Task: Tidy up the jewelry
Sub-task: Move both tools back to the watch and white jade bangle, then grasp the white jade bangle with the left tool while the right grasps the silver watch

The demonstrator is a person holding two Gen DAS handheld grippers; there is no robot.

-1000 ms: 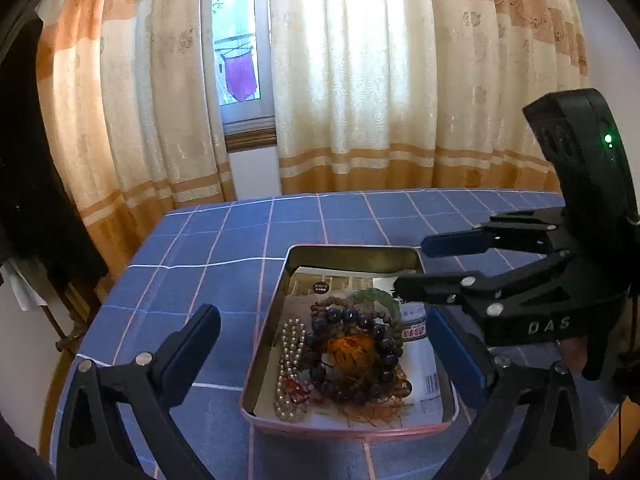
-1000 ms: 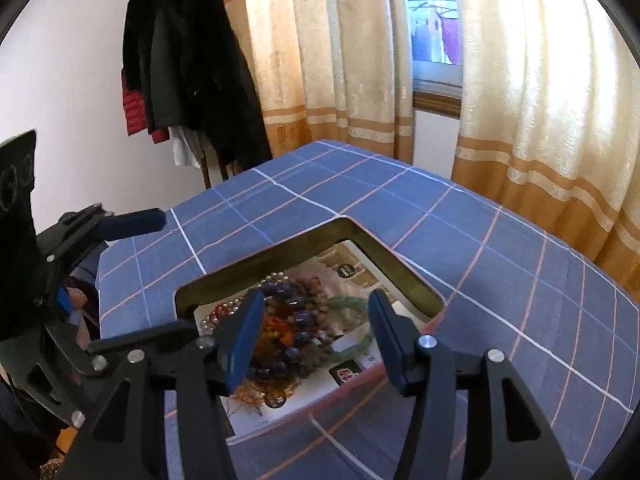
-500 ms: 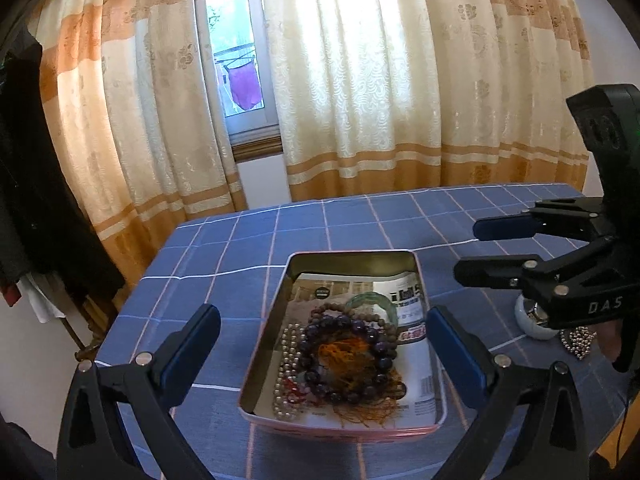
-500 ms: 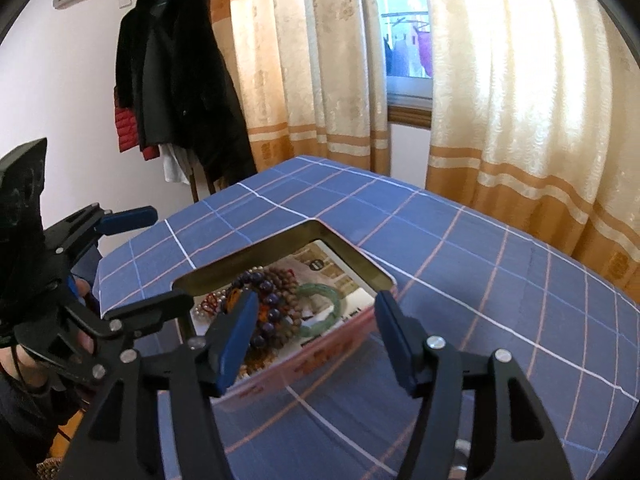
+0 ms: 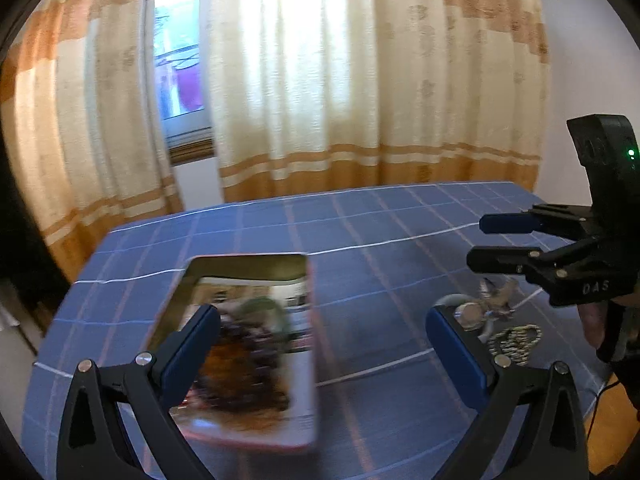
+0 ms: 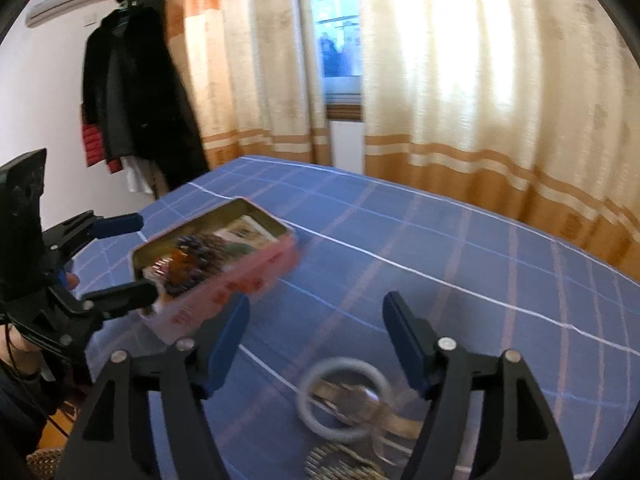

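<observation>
A pink metal tin (image 5: pixel 310 364) on the blue checked tablecloth holds a blurred heap of bead bracelets (image 5: pixel 244 364) and a green bangle (image 5: pixel 262 306). It also shows in the right wrist view (image 6: pixel 236 280). My left gripper (image 5: pixel 320 356) is open and empty over the tin's right side. My right gripper (image 6: pixel 316 344) is open and empty above a white bangle (image 6: pixel 340 398) that lies with a metal watch (image 6: pixel 360 402) and a beaded chain (image 6: pixel 340 466). The same loose pieces lie at the right of the left wrist view (image 5: pixel 492 320). The right gripper shows there too (image 5: pixel 496 242).
The table (image 6: pixel 480 264) is covered in blue cloth with white and pink lines. Patterned curtains (image 5: pixel 360 80) and a window stand behind it. Dark coats (image 6: pixel 132 92) hang on the wall at the left. The table's right edge drops to a wooden floor (image 5: pixel 608 400).
Both views have swung right with motion blur. The tin has shifted to the left in each. The right gripper has left the tin and is now over the loose bangle and watch.
</observation>
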